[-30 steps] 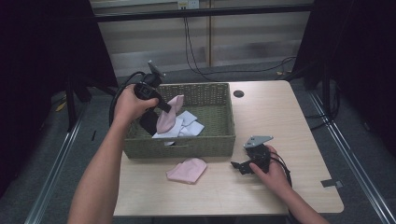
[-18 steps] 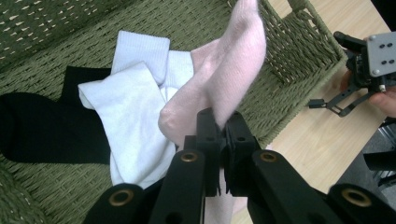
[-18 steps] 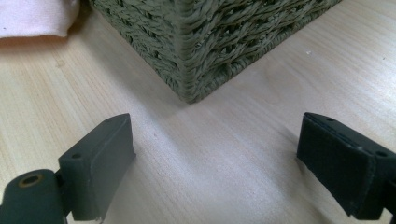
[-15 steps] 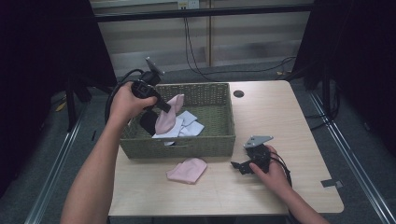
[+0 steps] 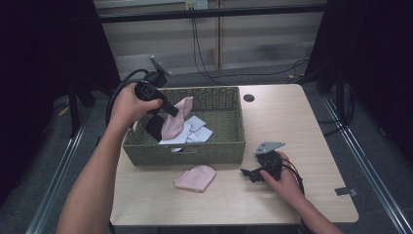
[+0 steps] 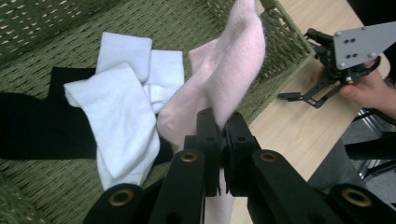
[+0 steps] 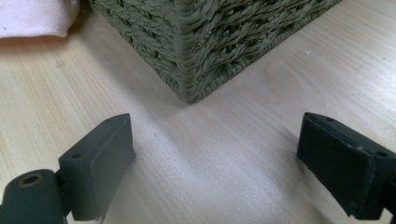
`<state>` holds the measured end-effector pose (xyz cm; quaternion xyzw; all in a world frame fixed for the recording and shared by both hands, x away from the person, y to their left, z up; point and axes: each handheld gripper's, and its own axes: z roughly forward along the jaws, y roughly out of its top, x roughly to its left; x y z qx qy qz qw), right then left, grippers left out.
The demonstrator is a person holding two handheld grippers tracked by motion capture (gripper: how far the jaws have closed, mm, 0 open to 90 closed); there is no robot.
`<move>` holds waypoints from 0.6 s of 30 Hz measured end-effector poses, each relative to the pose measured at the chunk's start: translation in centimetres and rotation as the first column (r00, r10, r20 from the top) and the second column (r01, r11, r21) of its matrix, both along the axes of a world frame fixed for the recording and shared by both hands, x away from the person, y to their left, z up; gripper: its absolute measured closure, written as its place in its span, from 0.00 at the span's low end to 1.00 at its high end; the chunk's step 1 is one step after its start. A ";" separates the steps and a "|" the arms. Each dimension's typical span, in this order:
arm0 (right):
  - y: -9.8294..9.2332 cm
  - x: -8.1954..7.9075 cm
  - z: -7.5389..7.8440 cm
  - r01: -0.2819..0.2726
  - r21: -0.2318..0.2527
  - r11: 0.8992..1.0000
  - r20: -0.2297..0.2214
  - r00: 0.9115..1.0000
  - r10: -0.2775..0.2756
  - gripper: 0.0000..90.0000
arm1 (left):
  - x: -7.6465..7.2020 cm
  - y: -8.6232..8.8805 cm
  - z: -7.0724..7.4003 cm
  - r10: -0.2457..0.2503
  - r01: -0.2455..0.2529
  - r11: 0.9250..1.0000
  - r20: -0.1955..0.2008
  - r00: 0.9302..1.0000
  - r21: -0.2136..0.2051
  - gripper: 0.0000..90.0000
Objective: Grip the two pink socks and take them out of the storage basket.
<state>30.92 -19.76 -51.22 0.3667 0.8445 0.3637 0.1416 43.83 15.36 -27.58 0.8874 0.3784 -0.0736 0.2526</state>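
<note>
Left tongs [image 6: 219, 123] clamped on soft pink knitted sock [image 6: 233, 70] over green woven wicker basket [image 5: 229, 146]; right tongs [image 7: 215, 163] agape on tabletop [image 7: 224, 172].

Your left forearm reaches in from the lower left and angles up and forward, wrist raised, with the hand wrapped around the left gripper [image 5: 171, 110]. Its jaws are pressed together, pinching cloth between the pads, and they point down and to the right in the high view. Your right forearm comes in from the lower right and lies low, the hand cupped over the right gripper [image 5: 247, 172]. That gripper points left across the bench, and its jaws stand wide apart with nothing between them.
</note>
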 end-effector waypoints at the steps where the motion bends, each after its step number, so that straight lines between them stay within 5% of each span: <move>1: 0.0 0.0 0.0 0.000 0.000 1.000 0.000 1.000 0.000 0.11 | -0.1 0.0 0.0 -0.005 0.005 1.000 0.000 1.000 0.000 0.96; 18: 0.0 0.0 0.0 0.000 0.000 1.000 0.000 1.000 0.000 0.11 | -1.6 0.3 0.5 -0.030 0.030 0.999 -0.003 1.000 -0.029 0.96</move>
